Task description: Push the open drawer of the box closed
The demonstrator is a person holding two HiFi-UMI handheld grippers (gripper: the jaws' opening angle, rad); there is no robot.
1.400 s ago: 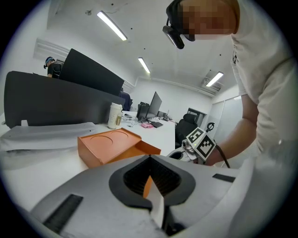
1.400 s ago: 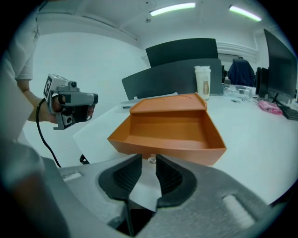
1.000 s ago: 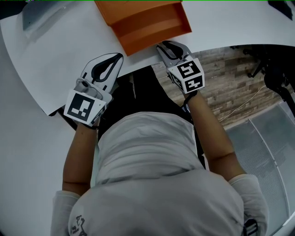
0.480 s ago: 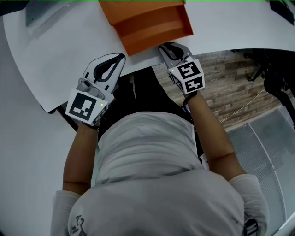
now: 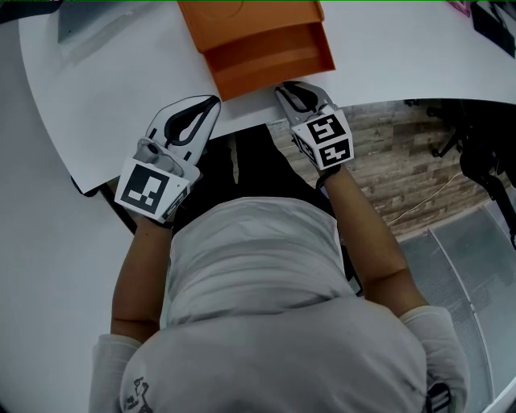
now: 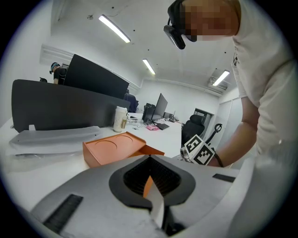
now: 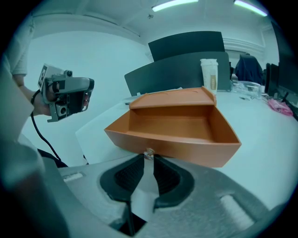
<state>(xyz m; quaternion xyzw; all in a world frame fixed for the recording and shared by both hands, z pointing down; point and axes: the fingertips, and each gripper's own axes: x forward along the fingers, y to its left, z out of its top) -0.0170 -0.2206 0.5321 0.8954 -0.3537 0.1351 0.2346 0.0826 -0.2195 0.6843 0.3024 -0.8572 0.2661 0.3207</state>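
Observation:
An orange box stands on the white table with its drawer pulled out toward me. The drawer is empty, and a small knob sits on its front. My right gripper is at that front. Its jaws have just been closing, and the knob now sits between its fingertips, pinched by the right gripper. My left gripper hovers over the table edge to the left of the drawer, shut with nothing in it. In the left gripper view the box lies ahead of the left gripper.
The table's curved front edge runs just under both grippers, with my body close behind it. A grey sheet lies at the table's far left. A white bottle and a black partition stand behind the box. Wood-look floor shows at the right.
The right gripper's jaws have narrowed around the knob at the drawer front. Both hands have barely moved, and the box and drawer look unchanged.

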